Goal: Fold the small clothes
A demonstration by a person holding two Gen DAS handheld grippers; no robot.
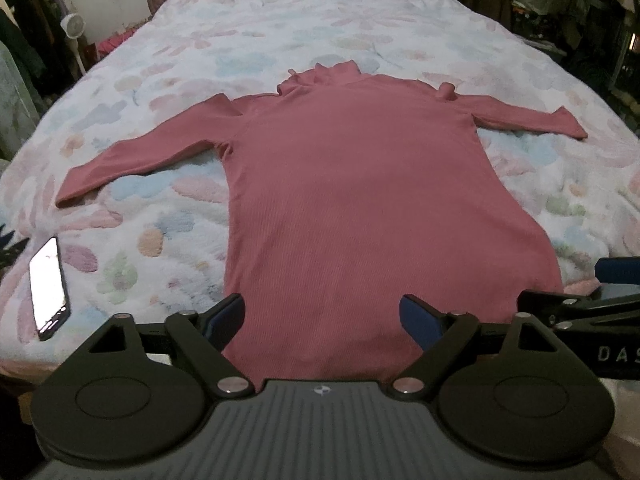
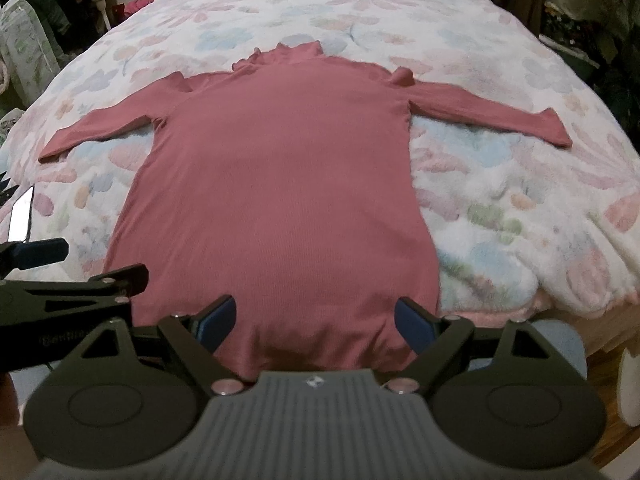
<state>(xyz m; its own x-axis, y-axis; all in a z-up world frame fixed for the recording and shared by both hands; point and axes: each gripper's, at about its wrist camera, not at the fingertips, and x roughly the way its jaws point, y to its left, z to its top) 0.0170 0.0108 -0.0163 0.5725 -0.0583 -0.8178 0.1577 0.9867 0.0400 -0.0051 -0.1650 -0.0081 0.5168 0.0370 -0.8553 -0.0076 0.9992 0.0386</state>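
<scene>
A pink long-sleeved turtleneck top lies flat on the bed, collar far, hem near, both sleeves spread out to the sides. It also shows in the right wrist view. My left gripper is open over the hem's left part, its blue-padded fingers apart with cloth between them. My right gripper is open over the hem's right part. The right gripper also shows in the left wrist view, and the left gripper in the right wrist view.
A floral fleece blanket covers the bed. A lit phone lies on the blanket left of the top. A white fan and hanging clothes stand beyond the bed's left side; clutter lines the right side.
</scene>
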